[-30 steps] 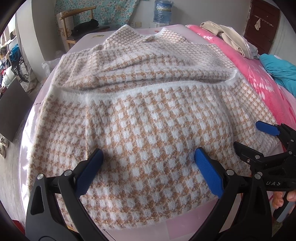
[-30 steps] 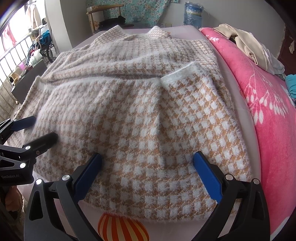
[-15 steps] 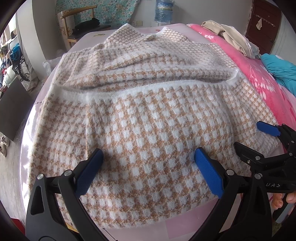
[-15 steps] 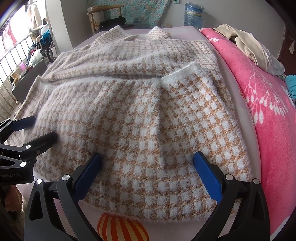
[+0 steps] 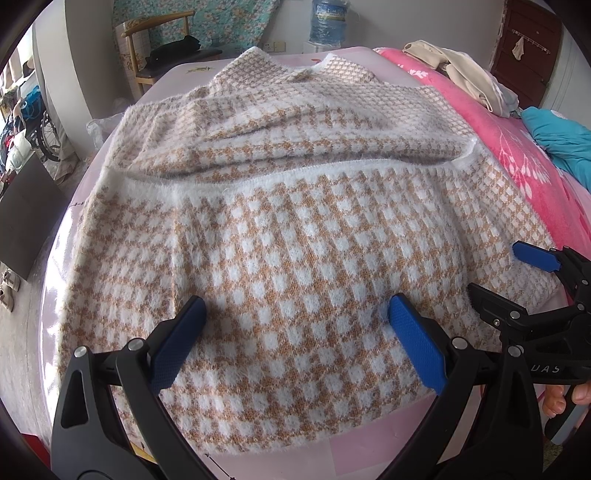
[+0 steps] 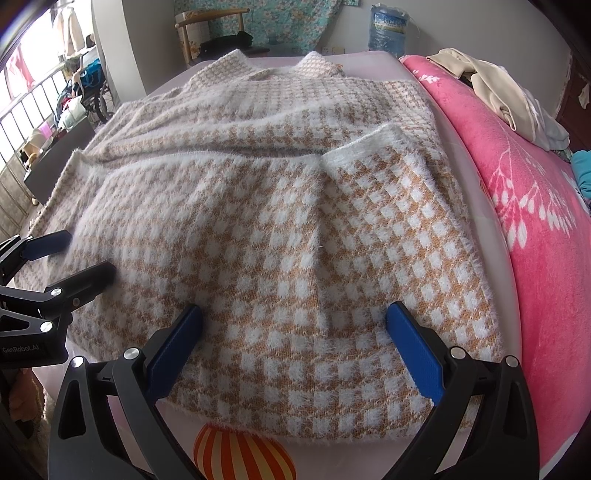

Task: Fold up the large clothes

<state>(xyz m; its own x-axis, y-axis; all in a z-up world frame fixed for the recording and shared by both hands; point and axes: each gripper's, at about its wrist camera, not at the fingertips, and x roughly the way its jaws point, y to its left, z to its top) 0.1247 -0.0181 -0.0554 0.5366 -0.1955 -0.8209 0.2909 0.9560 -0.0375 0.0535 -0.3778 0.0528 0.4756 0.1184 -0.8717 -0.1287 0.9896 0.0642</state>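
At the bottom of the left wrist frame, the left tool point(image 5: 293, 321) has its two blue fingers point(image 5: 415, 349) spread wide apart, and it holds nothing. They sit over the near edge of the fuzzy sweater point(image 5: 295, 229), which has tan and white checks. The right tool point(image 6: 293, 325) fills the bottom of the right wrist frame, wide open too and holding nothing, with its tips over the sweater's near hem. In the left wrist frame it also shows at the lower right, with a bit of the person's hand point(image 5: 561, 398) under it.

The sweater lies spread on a pale pink bed point(image 5: 258, 458) and takes up the middle of both frames. Its lower part is folded up, with a white edge across the middle. A striped orange balloon picture point(image 6: 243, 456) is on the sheet at the bottom. A bright pink blanket point(image 6: 535, 229) runs along the right side. In the upper right lie beige clothes point(image 6: 491, 88). At the top stand a wooden chair point(image 6: 210, 29) and a blue water jug point(image 6: 386, 31).
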